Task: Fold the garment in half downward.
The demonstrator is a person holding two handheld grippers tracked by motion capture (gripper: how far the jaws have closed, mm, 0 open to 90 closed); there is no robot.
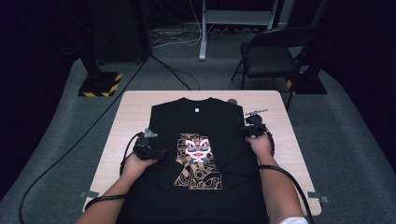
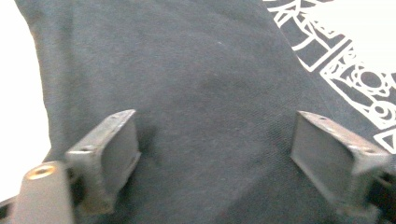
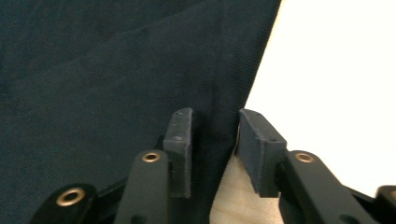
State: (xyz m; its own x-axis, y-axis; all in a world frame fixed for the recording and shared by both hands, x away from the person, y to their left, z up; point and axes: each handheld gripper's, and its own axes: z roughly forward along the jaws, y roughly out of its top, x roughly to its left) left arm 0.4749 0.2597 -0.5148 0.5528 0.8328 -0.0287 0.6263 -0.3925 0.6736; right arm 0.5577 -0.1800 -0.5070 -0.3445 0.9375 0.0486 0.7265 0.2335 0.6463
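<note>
The black shirt (image 1: 205, 154), flat on the bench (image 1: 135, 112), looks light and limp, best pinched at its edges: right gripper (image 3: 215, 140) jaws nearly together astride the side edge, left gripper (image 2: 215, 149) jaws apart.

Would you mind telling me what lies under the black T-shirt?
The black T-shirt lies flat on a light wooden table, whose top shows around it on the left, right and far sides. Whatever part of the tabletop sits beneath the cloth is covered and cannot be seen.
</note>
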